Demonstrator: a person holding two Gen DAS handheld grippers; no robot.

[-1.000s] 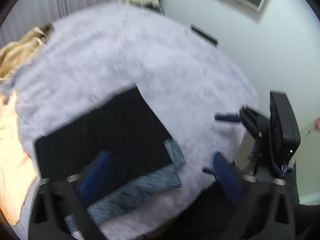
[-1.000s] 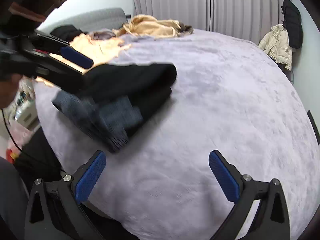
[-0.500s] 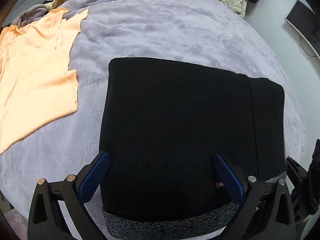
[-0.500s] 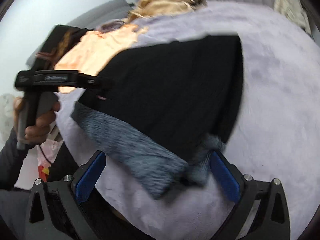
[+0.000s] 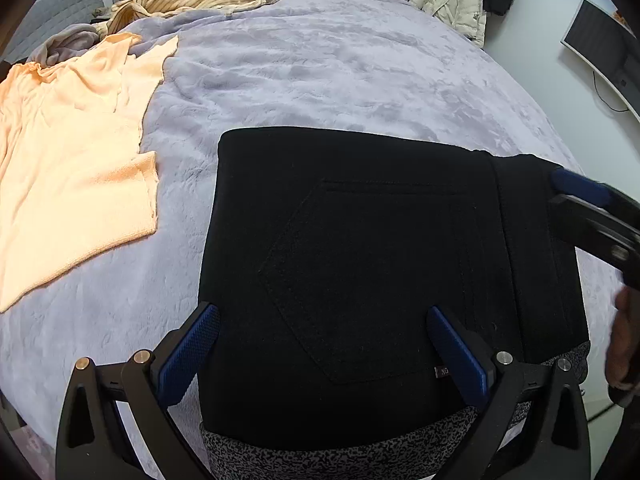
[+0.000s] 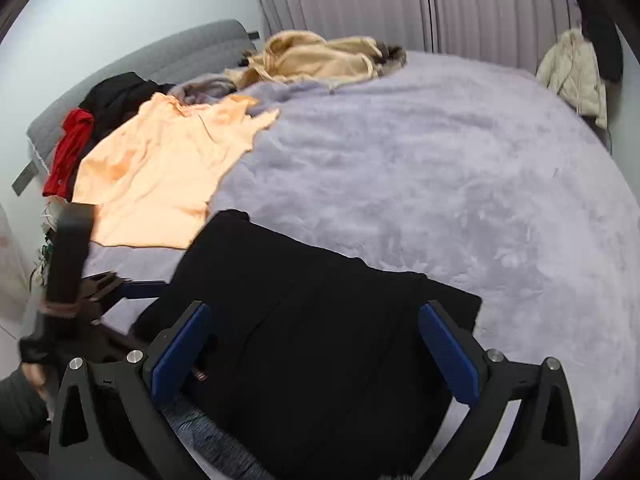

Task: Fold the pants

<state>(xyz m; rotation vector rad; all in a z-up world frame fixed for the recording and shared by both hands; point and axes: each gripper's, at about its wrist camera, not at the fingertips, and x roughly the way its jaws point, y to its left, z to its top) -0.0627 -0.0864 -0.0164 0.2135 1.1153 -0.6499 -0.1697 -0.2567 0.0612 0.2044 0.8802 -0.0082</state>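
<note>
As the pants (image 5: 384, 280) lie folded flat at the bed's (image 5: 340, 72) near edge, with the left gripper (image 5: 324, 354) and right gripper (image 6: 316, 354) both spread and empty above them, the cloth looks soft, limp and probably light, best pinched at a folded edge.

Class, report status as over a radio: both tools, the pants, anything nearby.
Left tool open, right tool open, both over the folded black pants. Pants flat on lilac fleece blanket. Peach knit top beside, apart.
</note>
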